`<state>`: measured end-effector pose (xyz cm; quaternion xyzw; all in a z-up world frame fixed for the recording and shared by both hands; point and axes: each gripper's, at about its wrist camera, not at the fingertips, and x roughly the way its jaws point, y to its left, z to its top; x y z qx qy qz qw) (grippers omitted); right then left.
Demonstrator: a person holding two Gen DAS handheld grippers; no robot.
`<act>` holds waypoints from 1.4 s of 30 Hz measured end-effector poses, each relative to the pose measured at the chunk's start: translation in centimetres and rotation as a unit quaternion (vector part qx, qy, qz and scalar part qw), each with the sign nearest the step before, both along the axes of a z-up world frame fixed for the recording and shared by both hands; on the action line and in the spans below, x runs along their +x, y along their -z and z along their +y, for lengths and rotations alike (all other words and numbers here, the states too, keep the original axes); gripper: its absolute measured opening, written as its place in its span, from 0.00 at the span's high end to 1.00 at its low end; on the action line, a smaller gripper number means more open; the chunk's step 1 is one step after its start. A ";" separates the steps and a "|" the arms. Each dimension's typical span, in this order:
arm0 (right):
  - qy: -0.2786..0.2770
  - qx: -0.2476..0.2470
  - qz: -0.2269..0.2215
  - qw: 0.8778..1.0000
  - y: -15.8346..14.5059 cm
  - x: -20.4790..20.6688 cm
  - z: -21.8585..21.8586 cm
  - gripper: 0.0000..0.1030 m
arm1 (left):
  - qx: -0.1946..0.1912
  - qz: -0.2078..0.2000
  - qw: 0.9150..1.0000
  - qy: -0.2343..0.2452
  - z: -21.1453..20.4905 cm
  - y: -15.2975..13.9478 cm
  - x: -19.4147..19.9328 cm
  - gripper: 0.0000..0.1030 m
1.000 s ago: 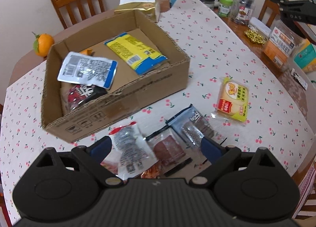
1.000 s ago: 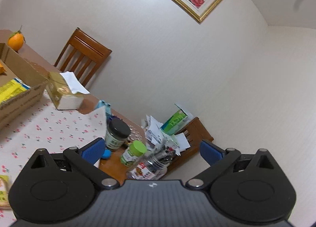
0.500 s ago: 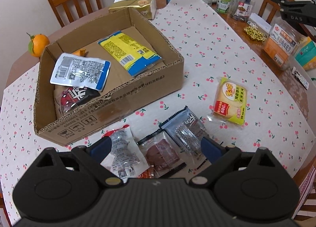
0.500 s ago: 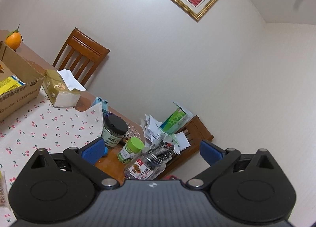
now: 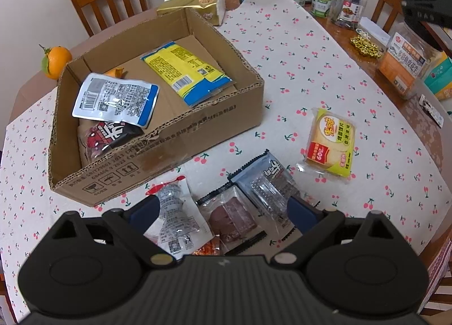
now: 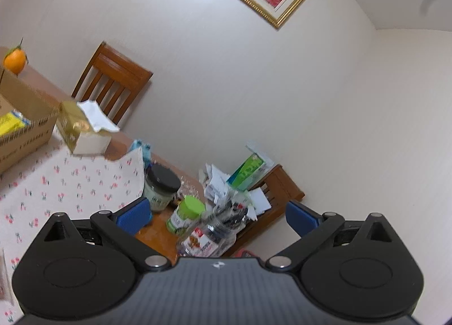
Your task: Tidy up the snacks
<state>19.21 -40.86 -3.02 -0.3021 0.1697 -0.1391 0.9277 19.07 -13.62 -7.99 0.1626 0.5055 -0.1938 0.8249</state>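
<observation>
**Left gripper lowered over loose snack packets**

Since the earlier frames, the left gripper (image 5: 223, 209) has been brought lower and nearer, so that the packets before the cardboard box (image 5: 158, 138) are now framed between its wide-spread jaws; nothing is held. The next pick is thereby judged to be prepared. A clear dark brown packet (image 5: 234, 215) lies midway, overlapped by a grey-blue packet (image 5: 265, 181) and a white printed sachet (image 5: 175, 217). A yellow cracker pack (image 5: 332, 143) is seen apart. Three or perhaps four packets are already boxed; the pile is unclear. The right gripper (image 6: 217, 216) is held aloft, wide apart, empty, aimed at the wall.
</observation>
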 end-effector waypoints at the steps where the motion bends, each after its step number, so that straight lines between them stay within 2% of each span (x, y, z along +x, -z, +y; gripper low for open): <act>1: -0.005 0.007 -0.004 1.000 -0.4 0.0 0.2 0.00 | -0.001 0.000 1.000 0.000 0.0 0.0 0.0 0.06; 5: -0.020 0.021 -0.007 1.000 -1.2 0.2 1.3 0.00 | -0.003 -0.001 1.000 -0.002 0.0 -0.1 0.0 0.06; 10: -0.024 -0.003 0.006 1.000 -0.8 0.5 2.3 0.00 | -0.006 -0.003 1.000 -0.011 0.5 -0.2 0.0 0.06; 18: 0.037 -0.008 0.020 0.999 0.3 0.3 -0.6 0.00 | -0.008 0.002 1.000 -0.021 0.8 0.0 0.2 0.06; 21: 0.036 -0.007 0.017 0.999 0.4 0.2 -0.9 0.00 | -0.007 0.001 1.000 -0.014 0.4 0.0 0.1 0.06; 27: 0.027 0.000 0.021 0.999 0.8 0.4 -0.7 0.00 | -0.002 -0.002 1.000 -0.011 0.1 -0.1 0.0 0.06; 30: 0.028 -0.013 0.018 0.999 0.9 0.5 -0.5 0.00 | -0.002 -0.004 1.000 -0.016 0.3 -0.2 0.1 0.06; 37: 0.006 -0.016 -0.008 1.000 -0.8 -0.3 0.9 0.00 | -0.007 -0.002 1.000 -0.019 0.3 -0.2 0.2 0.06; 42: -0.024 0.003 -0.016 1.000 -2.1 -0.7 3.1 0.00 | -0.005 -0.005 1.000 -0.018 0.2 -0.2 0.1 0.06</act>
